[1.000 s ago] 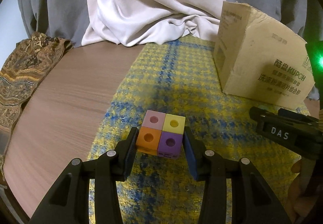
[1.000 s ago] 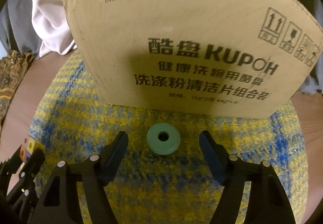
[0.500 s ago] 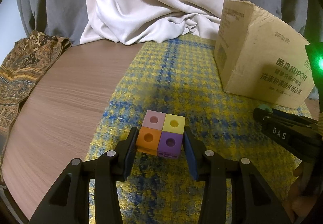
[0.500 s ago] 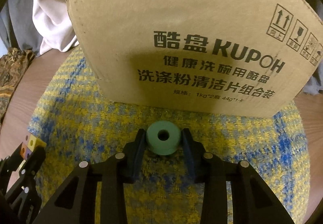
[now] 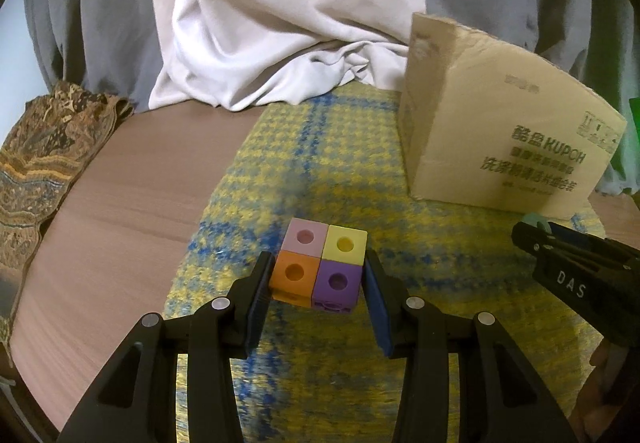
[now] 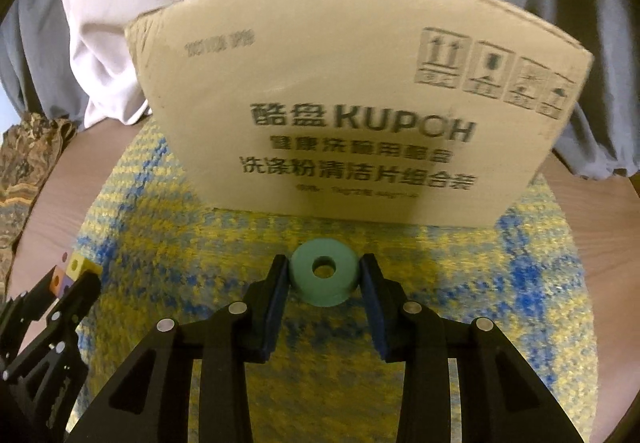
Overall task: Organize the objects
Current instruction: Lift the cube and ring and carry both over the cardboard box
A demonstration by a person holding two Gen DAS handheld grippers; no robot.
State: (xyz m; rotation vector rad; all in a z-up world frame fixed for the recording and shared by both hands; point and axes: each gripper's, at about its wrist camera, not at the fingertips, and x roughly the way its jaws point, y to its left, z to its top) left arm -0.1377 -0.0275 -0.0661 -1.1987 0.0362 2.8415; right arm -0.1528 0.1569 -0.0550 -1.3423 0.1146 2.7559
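Right claw [image 6: 323, 275], angled down, clamped on green ring [image 6: 323, 274]; KUPOH cardboard box [image 6: 360, 115] close ahead. Left claw [image 5: 318, 275] grips four-colour block cluster [image 5: 320, 267].

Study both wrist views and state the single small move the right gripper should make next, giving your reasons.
Probably lift a little higher. The right gripper has its jaws shut on the green ring, and the cardboard box stands just behind on the yellow-blue cloth, its rim above the ring.
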